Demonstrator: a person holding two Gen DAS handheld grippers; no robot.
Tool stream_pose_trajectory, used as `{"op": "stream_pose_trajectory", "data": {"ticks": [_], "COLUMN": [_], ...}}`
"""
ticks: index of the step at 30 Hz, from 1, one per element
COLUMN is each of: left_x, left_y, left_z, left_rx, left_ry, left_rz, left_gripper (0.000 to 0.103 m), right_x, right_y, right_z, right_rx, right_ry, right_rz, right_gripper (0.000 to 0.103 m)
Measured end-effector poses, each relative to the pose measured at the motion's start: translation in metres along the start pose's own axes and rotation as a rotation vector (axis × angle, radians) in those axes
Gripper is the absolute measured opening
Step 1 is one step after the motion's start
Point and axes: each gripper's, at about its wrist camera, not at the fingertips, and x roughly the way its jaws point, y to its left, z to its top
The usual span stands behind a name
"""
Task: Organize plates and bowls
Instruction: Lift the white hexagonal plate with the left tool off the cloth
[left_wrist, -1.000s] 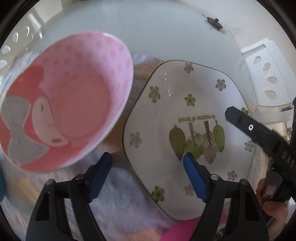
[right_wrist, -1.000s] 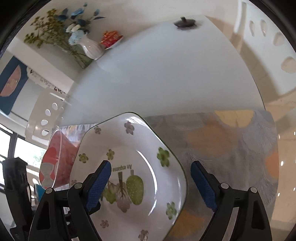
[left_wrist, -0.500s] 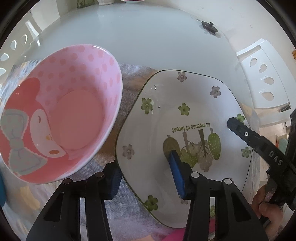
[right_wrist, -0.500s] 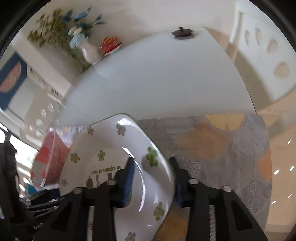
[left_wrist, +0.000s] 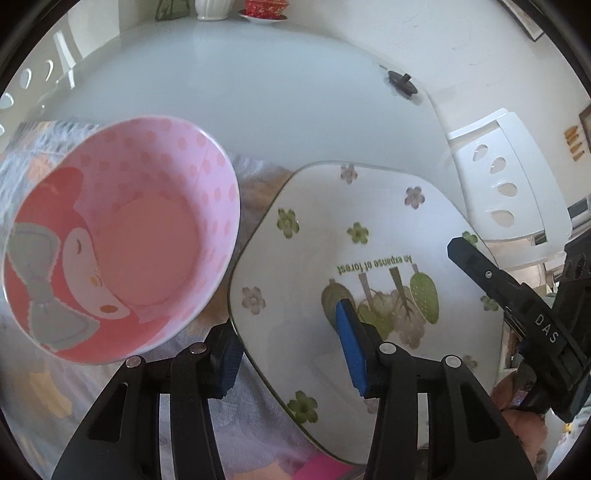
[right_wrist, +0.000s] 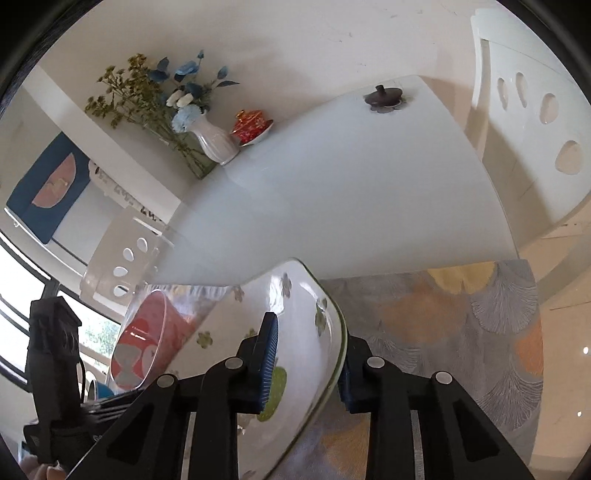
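Observation:
A white plate (left_wrist: 354, 236) with small flowers and a green plant print is held tilted above the patterned cloth. My left gripper (left_wrist: 288, 350) is shut on its left rim. My right gripper (right_wrist: 306, 354) is shut on its opposite rim; the plate also shows in the right wrist view (right_wrist: 295, 332). The right gripper's black finger (left_wrist: 495, 280) shows at the plate's right edge in the left wrist view. A pink polka-dot bowl (left_wrist: 118, 236) with a cartoon figure stands on the cloth left of the plate; it also shows in the right wrist view (right_wrist: 144, 343).
A patterned cloth (right_wrist: 461, 332) covers the near end of a white glass table (left_wrist: 221, 92). A white vase of flowers (right_wrist: 210, 136), a red lidded cup (right_wrist: 251, 125) and a dark lid (right_wrist: 384, 98) stand at the far end. White chairs (left_wrist: 498, 181) flank the table.
Both grippers closed from open onto opposite rims of the plate. The plate has since been lifted and tilted off the cloth. The pink bowl stayed in place.

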Motion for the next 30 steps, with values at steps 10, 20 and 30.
{"op": "stream_pose_trajectory", "data": {"ticks": [10,20,30], "left_x": [-0.030,-0.064,-0.111], "left_y": [-0.006,-0.001,0.017], "left_z": [0.003,0.005,-0.010], "left_rx": [0.050,0.039,0.011], "left_ry": [-0.075,-0.121,-0.151], "left_rz": [-0.040,-0.031,0.001], "left_gripper": [0.043,0.043,0.043], "right_x": [-0.020,-0.041,-0.061], "right_y": [0.003,0.025,0.072], "right_z": [-0.001,0.004,-0.007], "right_rx": [-0.021,-0.044,-0.087], "right_ry": [-0.024,-0.041,-0.013], "right_rz": [0.045,0.077,0.121], "right_gripper": [0.019,0.019,0.019]}}
